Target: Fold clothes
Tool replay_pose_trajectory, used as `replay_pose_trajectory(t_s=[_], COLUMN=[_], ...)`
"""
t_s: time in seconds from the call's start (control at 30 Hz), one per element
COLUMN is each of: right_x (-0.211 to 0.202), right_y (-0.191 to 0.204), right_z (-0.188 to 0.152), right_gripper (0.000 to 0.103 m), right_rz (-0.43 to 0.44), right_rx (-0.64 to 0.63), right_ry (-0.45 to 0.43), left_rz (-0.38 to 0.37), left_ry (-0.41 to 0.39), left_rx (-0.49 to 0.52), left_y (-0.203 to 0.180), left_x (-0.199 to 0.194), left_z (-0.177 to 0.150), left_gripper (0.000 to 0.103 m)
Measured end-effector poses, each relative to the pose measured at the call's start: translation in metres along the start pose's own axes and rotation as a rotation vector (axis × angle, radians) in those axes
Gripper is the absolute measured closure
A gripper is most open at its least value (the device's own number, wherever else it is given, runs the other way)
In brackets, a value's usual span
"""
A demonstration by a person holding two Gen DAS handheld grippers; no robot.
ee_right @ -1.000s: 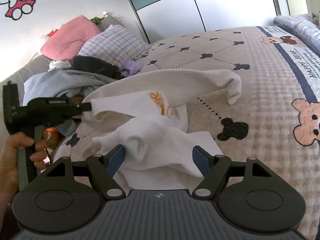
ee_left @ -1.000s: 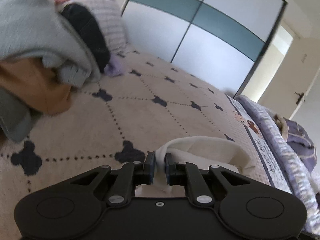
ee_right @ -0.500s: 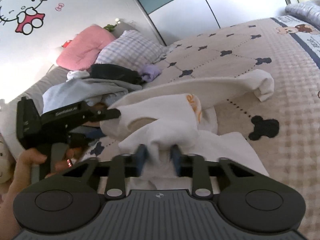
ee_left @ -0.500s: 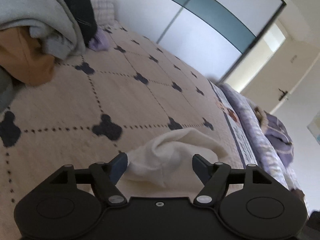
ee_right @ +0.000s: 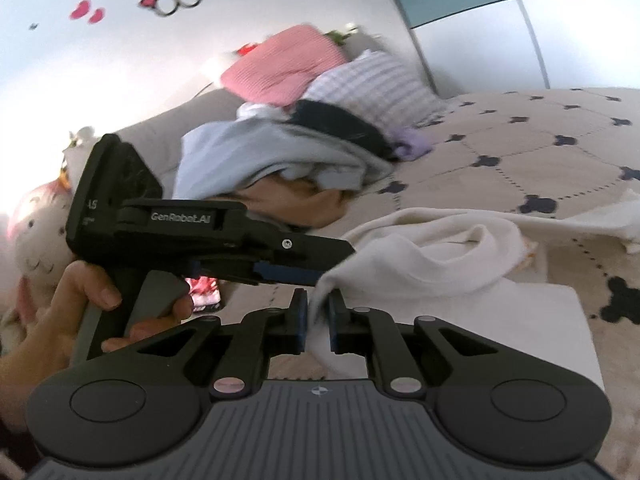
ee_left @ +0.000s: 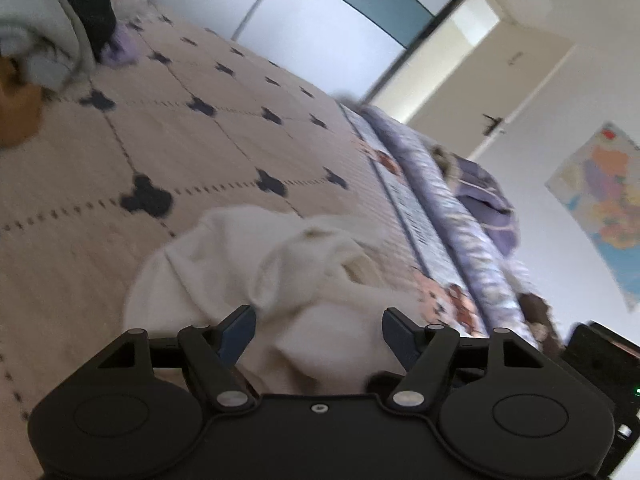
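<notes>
A white garment (ee_right: 440, 256) lies crumpled on the beige bedspread (ee_right: 520, 152), with a flat folded part near me. My right gripper (ee_right: 318, 308) pinches a fold of its edge, and its jaws are still closing on the cloth. My left gripper (ee_right: 332, 262), held by a hand (ee_right: 80, 304), reaches in from the left just above that spot. In the left wrist view the left gripper (ee_left: 317, 320) stands wide over the bunched white garment (ee_left: 256, 256). Its jaws are closing, with cloth between the pads but not pressed.
A heap of grey, black and tan clothes (ee_right: 280, 152) sits at the head of the bed in front of a pink pillow (ee_right: 284, 64) and a checked pillow (ee_right: 380, 80). A lilac duvet (ee_left: 460, 208) lines the far bed edge, with a wardrobe (ee_left: 320, 28) beyond it.
My left gripper let go of the white fold and opened wide. My right gripper closed from wide open onto the garment's edge. Both views swung sideways.
</notes>
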State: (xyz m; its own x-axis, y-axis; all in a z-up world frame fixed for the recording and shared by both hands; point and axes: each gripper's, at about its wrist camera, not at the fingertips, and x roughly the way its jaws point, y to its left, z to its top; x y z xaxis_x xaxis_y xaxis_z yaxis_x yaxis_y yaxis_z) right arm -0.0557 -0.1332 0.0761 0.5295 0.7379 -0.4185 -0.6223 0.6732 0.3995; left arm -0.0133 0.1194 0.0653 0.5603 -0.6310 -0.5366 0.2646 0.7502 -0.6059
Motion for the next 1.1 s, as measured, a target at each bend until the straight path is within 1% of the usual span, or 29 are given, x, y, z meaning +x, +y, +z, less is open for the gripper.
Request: replay_pose_trajectory(t_s=[0.13, 0.2, 0.23, 0.3, 0.33, 0.37, 0.4, 0.43, 0.47, 0.5, 0.57, 0.63, 0.77, 0.87, 0.93, 1.1], right_x=[0.008, 0.010, 0.011, 0.014, 0.015, 0.015, 0.015, 0.014, 0.013, 0.010, 0.002, -0.010, -0.029, -0.029, -0.020, 0.011], right_y=[0.008, 0.012, 0.014, 0.018, 0.020, 0.021, 0.021, 0.021, 0.020, 0.019, 0.016, 0.014, 0.006, 0.002, 0.004, 0.014], right_z=[-0.003, -0.006, -0.007, -0.011, -0.013, -0.013, -0.013, -0.013, -0.012, -0.011, -0.008, -0.005, 0.005, 0.012, 0.015, 0.014], right_gripper=[0.089, 0.089, 0.089, 0.089, 0.089, 0.089, 0.086, 0.080, 0.078, 0.073, 0.062, 0.045, 0.044, 0.044, 0.044, 0.045], right_rz=[-0.002, 0.011, 0.019, 0.022, 0.019, 0.015, 0.010, 0.005, 0.003, 0.000, -0.013, -0.043, -0.093, -0.111, -0.117, -0.144], right_rx=[-0.043, -0.051, -0.054, -0.068, -0.079, -0.086, -0.092, -0.097, -0.100, -0.105, -0.120, -0.138, -0.138, -0.128, -0.142, -0.222], right_ry=[0.048, 0.058, 0.062, 0.075, 0.083, 0.094, 0.108, 0.122, 0.134, 0.139, 0.139, 0.115, 0.052, 0.023, 0.032, 0.094], left_rz=[-0.032, -0.042, -0.038, -0.027, -0.018, -0.005, 0.008, 0.021, 0.032, 0.043, 0.057, 0.063, 0.058, 0.040, 0.016, -0.026], left_ry=[0.026, 0.035, 0.036, 0.037, 0.039, 0.041, 0.043, 0.045, 0.044, 0.043, 0.044, 0.046, 0.054, 0.051, 0.051, 0.087], left_rx=[-0.052, -0.051, -0.044, -0.030, -0.026, -0.032, -0.040, -0.048, -0.042, -0.033, -0.005, 0.019, 0.071, 0.141, 0.172, 0.232], left_y=[0.009, 0.008, 0.007, 0.004, 0.003, 0.004, 0.004, 0.005, 0.005, 0.005, 0.003, 0.001, -0.005, -0.016, -0.021, -0.030], left_x=[0.005, 0.008, 0.010, 0.013, 0.015, 0.017, 0.019, 0.021, 0.021, 0.021, 0.020, 0.020, 0.024, 0.026, 0.028, 0.032], left_z=[-0.005, -0.006, -0.006, -0.008, -0.008, -0.008, -0.008, -0.009, -0.009, -0.010, -0.012, -0.016, -0.029, -0.041, -0.049, -0.071], left_gripper=[0.042, 0.044, 0.049, 0.073, 0.098, 0.098, 0.098, 0.098, 0.098, 0.098, 0.098, 0.099, 0.099, 0.099, 0.099, 0.100])
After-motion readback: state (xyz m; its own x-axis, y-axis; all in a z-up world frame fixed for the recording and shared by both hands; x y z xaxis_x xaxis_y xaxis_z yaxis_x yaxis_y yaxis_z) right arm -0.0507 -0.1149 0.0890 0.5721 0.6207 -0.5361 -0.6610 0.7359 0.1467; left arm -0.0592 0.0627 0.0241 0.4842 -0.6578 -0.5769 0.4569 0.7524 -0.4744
